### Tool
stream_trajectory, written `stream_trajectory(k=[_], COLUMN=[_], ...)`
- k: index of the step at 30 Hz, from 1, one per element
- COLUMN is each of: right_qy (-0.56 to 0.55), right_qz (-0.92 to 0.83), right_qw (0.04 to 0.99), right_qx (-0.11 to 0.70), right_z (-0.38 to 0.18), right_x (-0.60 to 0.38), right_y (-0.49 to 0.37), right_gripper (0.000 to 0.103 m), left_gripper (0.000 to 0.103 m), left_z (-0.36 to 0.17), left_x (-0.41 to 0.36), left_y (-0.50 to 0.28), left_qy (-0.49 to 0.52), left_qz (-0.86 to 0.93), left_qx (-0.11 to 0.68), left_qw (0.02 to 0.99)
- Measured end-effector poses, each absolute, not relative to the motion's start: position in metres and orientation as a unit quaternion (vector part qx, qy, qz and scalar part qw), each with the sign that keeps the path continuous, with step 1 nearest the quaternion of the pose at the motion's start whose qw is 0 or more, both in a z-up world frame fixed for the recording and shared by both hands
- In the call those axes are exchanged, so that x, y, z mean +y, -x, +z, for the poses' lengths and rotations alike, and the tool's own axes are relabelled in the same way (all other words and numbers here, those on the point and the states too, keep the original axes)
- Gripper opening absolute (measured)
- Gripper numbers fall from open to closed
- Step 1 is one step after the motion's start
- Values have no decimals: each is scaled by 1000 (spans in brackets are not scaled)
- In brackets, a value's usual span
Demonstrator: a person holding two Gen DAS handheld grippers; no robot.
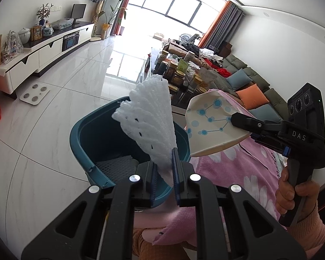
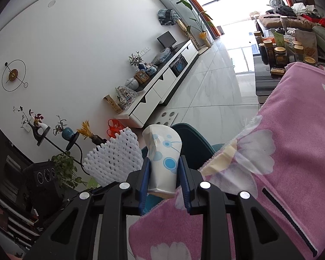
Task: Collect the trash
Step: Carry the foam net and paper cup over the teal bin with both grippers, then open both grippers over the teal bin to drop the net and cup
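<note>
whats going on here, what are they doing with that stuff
A person is collecting trash with two handheld grippers. The left gripper is shut on a white foam fruit net, held above the open teal plastic bin, where another foam net already lies. The right gripper is shut on a crumpled white paper cup with blue dots, beside the bin over a pink flowered cloth.

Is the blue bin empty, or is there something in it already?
Not empty. In the left wrist view, a piece of white foam netting lies at the bottom of the blue bin.
</note>
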State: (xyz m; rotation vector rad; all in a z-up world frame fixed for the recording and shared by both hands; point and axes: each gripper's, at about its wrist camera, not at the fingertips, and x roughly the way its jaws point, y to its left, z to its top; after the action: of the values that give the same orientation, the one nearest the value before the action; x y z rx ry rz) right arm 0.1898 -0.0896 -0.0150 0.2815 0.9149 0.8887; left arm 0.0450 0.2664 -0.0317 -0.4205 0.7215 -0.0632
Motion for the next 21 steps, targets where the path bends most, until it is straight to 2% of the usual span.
stream_trajectory(k=[19, 21], right_qy=[-93, -85], right_qz=[392, 390], right_qw=[787, 785], right_qx=[467, 473], right_z=[-37, -40], right_x=[-38, -32], right_y=[-205, -207], right_gripper=[27, 29], left_gripper=[13, 17], left_z=[-68, -71], left_x=[257, 256], left_y=[-85, -92], left_qy=[201, 203], left_qz=[-8, -5], left_qx=[400, 405], left_qw=[894, 891])
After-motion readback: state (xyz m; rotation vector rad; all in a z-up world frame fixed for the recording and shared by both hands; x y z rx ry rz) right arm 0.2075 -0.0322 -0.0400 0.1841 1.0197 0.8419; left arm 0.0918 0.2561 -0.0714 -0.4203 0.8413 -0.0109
